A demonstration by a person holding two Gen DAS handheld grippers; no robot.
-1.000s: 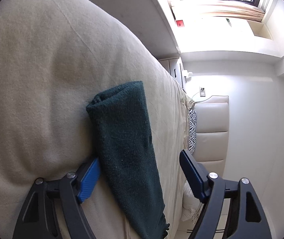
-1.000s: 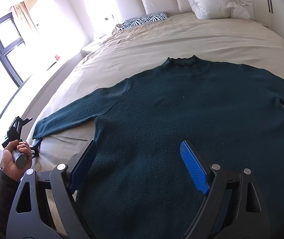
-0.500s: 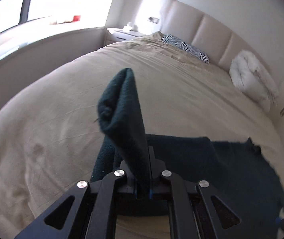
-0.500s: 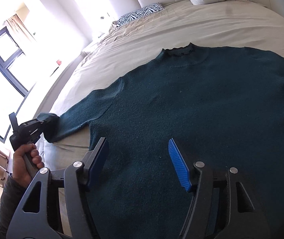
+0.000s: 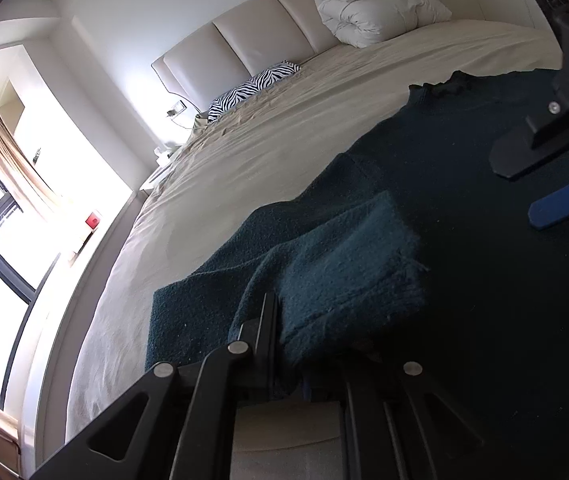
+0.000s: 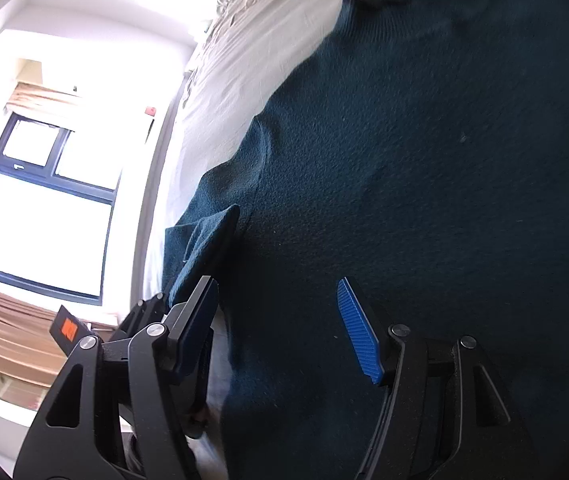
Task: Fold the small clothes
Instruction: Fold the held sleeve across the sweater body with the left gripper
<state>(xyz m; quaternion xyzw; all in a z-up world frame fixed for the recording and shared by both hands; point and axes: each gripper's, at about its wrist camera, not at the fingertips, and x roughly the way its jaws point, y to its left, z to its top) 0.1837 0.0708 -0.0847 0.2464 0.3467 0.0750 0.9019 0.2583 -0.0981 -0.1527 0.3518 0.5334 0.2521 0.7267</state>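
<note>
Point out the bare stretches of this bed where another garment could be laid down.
Bare beige sheet runs between the dark green sweater and the zebra pillow, and along the window-side edge beside the folded-in sleeve. It is crowded over the sweater's body, where the left gripper and right gripper work.

A wide bed with a beige sheet (image 5: 244, 160) is filling the room, a zebra-striped pillow (image 5: 252, 88) and a folded white duvet (image 5: 376, 4) lying against its padded cream headboard (image 5: 244, 36). A dark-framed window (image 6: 44, 216) is glowing beside beige curtains (image 5: 16, 164).
</note>
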